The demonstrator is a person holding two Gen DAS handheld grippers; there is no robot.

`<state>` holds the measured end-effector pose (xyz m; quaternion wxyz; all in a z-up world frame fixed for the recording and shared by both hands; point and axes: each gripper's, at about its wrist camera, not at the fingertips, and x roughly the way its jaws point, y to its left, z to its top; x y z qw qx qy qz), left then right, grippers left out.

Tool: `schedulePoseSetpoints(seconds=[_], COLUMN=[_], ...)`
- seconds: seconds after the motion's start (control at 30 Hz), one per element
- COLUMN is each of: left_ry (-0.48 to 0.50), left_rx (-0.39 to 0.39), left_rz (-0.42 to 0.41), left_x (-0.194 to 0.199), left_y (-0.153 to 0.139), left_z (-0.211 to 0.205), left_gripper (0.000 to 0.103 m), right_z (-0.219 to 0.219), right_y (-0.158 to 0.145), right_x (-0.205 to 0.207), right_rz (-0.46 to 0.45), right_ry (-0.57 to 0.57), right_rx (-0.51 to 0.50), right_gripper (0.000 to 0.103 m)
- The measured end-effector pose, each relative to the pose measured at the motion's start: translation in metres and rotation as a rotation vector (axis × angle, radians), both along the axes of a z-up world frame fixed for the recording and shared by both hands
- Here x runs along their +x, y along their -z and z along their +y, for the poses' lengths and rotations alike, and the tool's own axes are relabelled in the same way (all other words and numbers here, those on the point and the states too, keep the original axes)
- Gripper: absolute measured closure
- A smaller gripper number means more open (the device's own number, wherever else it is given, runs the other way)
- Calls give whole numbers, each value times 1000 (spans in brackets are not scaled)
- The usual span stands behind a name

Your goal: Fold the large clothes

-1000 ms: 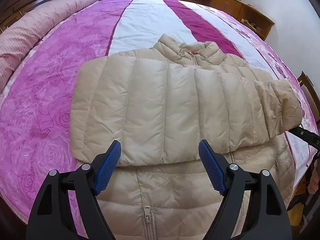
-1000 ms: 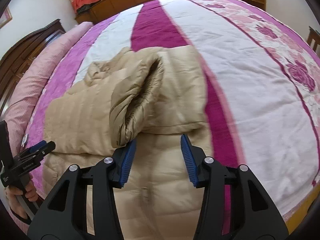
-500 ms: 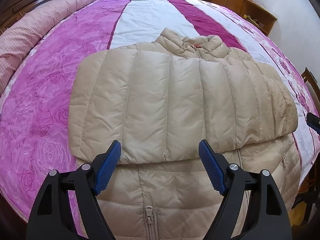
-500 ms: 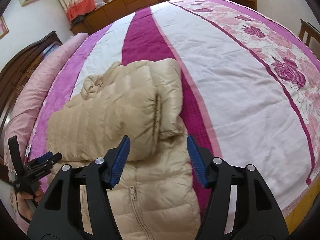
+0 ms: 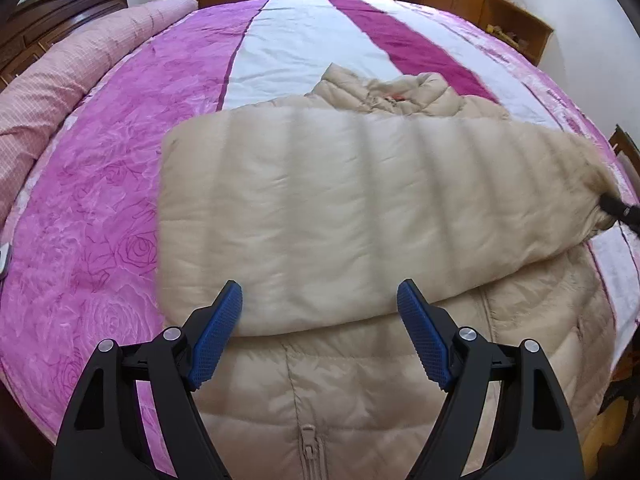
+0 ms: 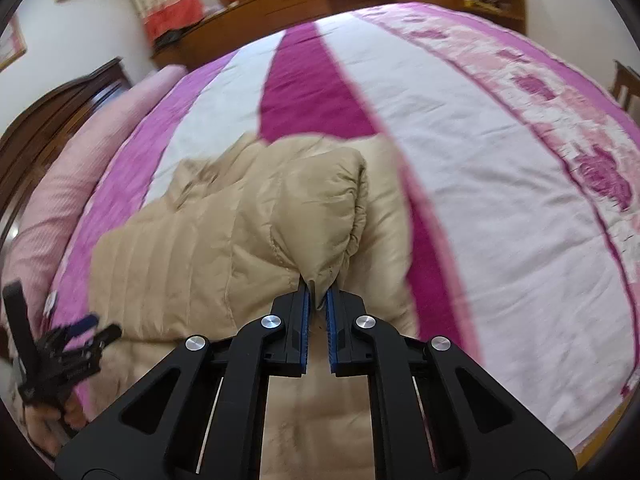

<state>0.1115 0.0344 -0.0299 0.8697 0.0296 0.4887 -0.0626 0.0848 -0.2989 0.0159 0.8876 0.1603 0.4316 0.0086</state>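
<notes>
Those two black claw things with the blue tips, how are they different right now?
The left gripper has its jaws wide apart and holds nothing, hanging above the beige jacket. The right gripper has its jaws pinched together on the sleeve cuff. Both are black with blue ribbed pads, and both point at that jacket.

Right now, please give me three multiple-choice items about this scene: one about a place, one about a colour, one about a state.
1. Where does the beige down jacket lie?
A. on the striped bed cover
B. on a chair
C. on the floor

2. What colour are the claw pads?
A. red
B. blue
C. green

3. What is the state of the right claw?
A. open wide
B. shut on the sleeve cuff
C. out of view

Key: 1 A, the cover surrounds the jacket; 2 B, both wrist views show blue pads; 3 B, beige fabric is pinched between its pads, while the left claw is open.
</notes>
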Motion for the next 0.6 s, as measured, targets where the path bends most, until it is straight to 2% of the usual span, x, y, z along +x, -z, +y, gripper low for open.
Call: schedulePoseSetpoints(seconds=[0.23,0.37,0.43,0.6], left_ry=[-7,7,9,10], left_rx=[7,33,41,33], left_rz=[40,23,13,-21], left_x=[18,15,11,-15], left_y=[18,21,18,3], left_z=[-5,-7,-7,5], left_gripper=[25,25,25,25], right_z=[-12,-14,-15,-18], right_y=[44,54,54,39], right_x=[23,25,21,-3], right_rz=[101,97,81,39], right_ry=[30,38,39,15], right_rx=[-19,-18,0,11], right_gripper=[93,81,79,58])
